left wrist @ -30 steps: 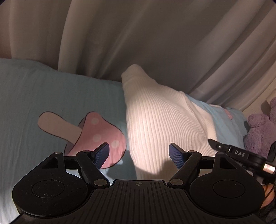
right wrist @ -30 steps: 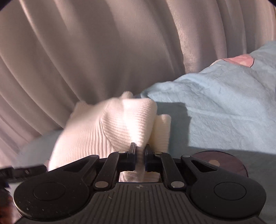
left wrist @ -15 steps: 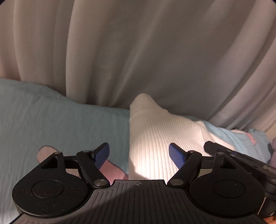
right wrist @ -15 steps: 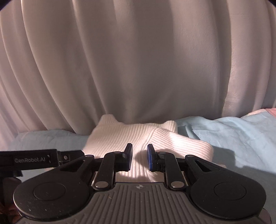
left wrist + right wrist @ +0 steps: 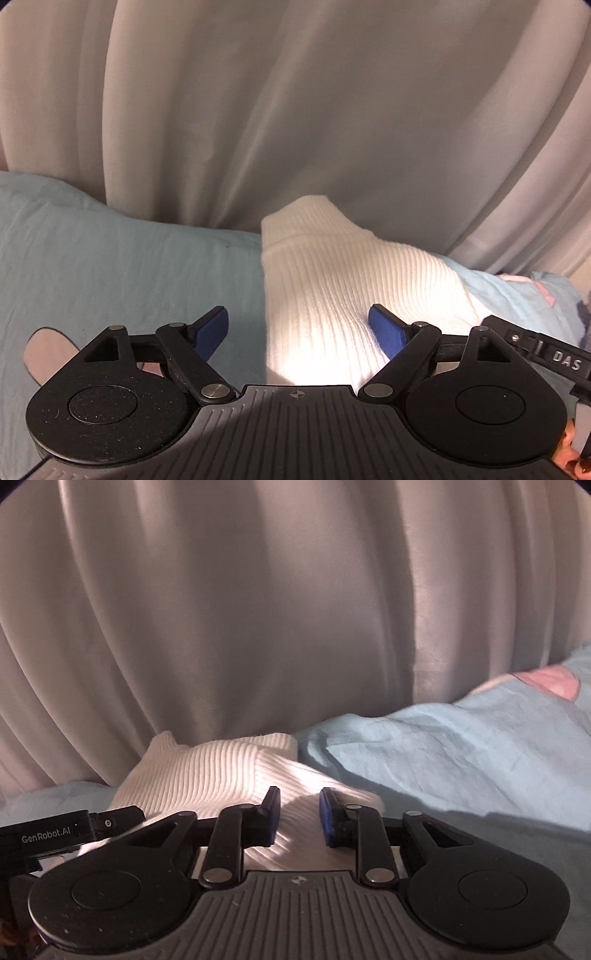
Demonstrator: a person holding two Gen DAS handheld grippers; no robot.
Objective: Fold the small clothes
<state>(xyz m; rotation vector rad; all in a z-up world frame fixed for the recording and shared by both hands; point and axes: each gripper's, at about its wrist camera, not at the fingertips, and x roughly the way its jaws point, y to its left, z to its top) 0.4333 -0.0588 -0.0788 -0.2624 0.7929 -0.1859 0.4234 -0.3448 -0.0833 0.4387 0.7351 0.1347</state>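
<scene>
A white ribbed knit garment [image 5: 332, 280] lies folded on the light blue bed sheet [image 5: 129, 266], its far end against the curtain. My left gripper [image 5: 298, 326] hovers over its near left edge, jaws wide and still opening, nothing pinched between the blue pads [image 5: 384, 326]. In the right wrist view the same garment [image 5: 207, 771] lies below my right gripper [image 5: 298, 814], whose jaws are opening; the cloth shows in the gap but the pads [image 5: 327, 819] do not press on it. The garment's near part is hidden behind both gripper bodies.
A pale curtain [image 5: 295, 110] hangs close behind the bed. A pink mushroom print [image 5: 44, 349] marks the sheet at the left; another pink patch [image 5: 550, 677] shows at the far right. The sheet bunches up right of the garment [image 5: 424, 746]. The other gripper's arm [image 5: 535, 350] reaches in.
The right gripper has let go of the garment's lifted fold and its jaws have parted; the fold now lies flat. The left gripper has shifted and opened a little wider.
</scene>
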